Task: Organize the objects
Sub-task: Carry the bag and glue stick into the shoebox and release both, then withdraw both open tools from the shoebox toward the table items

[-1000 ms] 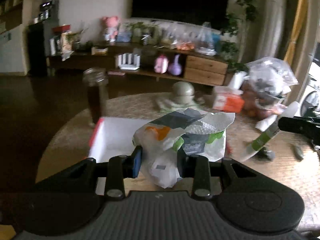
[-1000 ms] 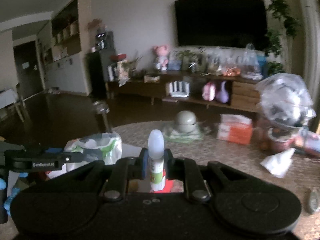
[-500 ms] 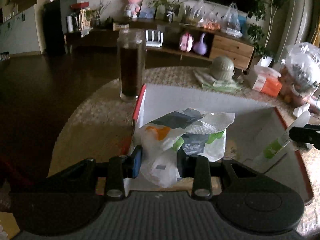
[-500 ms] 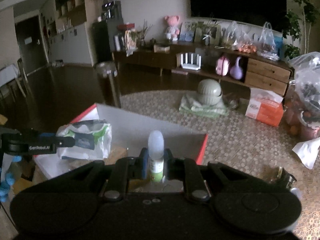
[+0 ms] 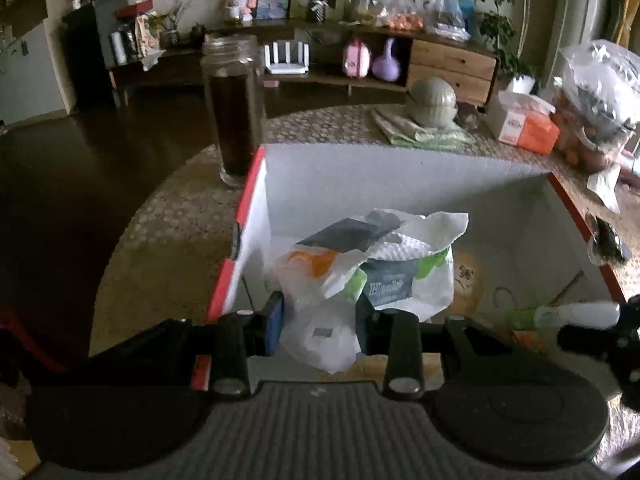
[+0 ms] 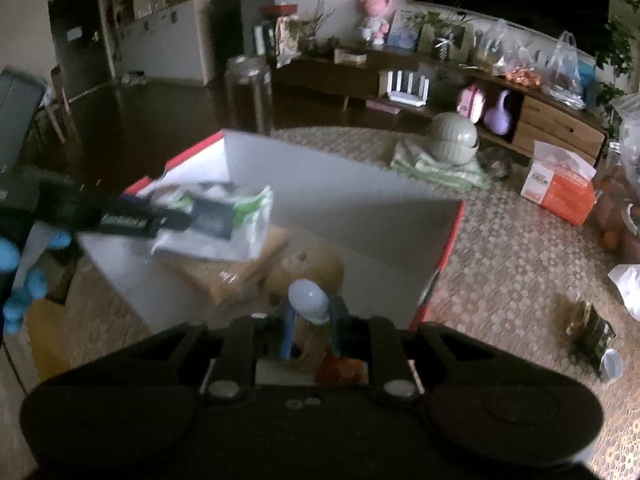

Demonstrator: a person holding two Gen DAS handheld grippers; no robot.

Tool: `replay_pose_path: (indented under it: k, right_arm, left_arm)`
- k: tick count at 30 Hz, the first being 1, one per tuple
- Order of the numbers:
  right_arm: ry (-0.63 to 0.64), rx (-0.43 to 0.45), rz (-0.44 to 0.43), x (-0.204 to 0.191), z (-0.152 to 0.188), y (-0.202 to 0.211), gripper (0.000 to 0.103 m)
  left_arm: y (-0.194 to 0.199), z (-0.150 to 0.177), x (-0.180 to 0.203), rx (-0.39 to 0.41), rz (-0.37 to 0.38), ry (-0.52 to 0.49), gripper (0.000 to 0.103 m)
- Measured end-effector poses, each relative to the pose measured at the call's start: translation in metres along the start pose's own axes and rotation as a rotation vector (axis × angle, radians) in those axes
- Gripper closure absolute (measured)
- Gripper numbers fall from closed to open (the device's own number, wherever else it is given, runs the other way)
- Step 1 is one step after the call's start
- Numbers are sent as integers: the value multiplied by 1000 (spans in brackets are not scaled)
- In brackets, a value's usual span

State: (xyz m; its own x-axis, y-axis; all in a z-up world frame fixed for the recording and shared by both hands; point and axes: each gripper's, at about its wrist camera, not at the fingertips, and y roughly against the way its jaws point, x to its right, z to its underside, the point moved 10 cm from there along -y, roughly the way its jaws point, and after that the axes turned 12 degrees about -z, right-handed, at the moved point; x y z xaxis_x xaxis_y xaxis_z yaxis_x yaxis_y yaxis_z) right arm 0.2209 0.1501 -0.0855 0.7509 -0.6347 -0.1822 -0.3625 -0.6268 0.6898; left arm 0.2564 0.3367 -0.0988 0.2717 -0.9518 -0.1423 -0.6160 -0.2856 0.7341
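My left gripper is shut on a crumpled white plastic packet with green, orange and dark print, held over the open white box with red rim. The packet also shows in the right wrist view, over the box. My right gripper is shut on a small white bottle with a green label, tilted down into the box. In the left wrist view the bottle lies level at the right. A round tan item lies on the box floor.
A tall glass jar of dark liquid stands just beyond the box's left corner. A grey-green lidded bowl on a cloth, an orange tissue box and a plastic bag of goods stand further back on the woven round table. Small wrappers lie right.
Both grippers have moved forward and down over the box. The right gripper has tipped the bottle forward, pointing down into the box. The packet now hangs lower inside the box walls.
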Motion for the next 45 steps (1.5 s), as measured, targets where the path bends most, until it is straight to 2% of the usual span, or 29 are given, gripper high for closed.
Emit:
replay_pose_path:
  k: [4,5,7,9,15,19,27,31,33,36,40,45]
  right_arm:
    - [-17,-24,3,-1,10,0,82]
    - [-19,-23,0,-2,11,2,79]
    - [-24,-19,-7,-3,12,7,67]
    - [-33,-8,-12,-5,12,12,36]
    - [-34,34,-32,-10,11,35,35]
    - [-44,60,-41,-12,14,54,33]
    - [-65,110,-42,-10,25,96,21]
    - [-68,138,-29,-5,33,118,16]
    - [-73,151,-19,-1,38,128,12]
    - [-95,164,-3,8,48,141,9]
    - [-140,175,24,27,64,156,7]
    - [-184,202,70,54,85,177,1]
  left_arm:
    - [1,4,7,-32,15,-11,61]
    - [2,4,7,-33,19,-8,56]
    - [5,5,8,-34,31,1,43]
    - [10,6,8,-26,37,14,26]
    - [34,7,12,-2,64,47,23]
    - [59,5,19,43,70,47,23]
    - [113,4,43,117,116,63,22]
    - [136,6,62,140,156,65,22]
    - [146,6,74,148,185,66,18]
    - [157,10,96,163,202,32,17]
    - [166,17,131,172,231,-17,3]
    - [171,23,168,192,262,-39,0]
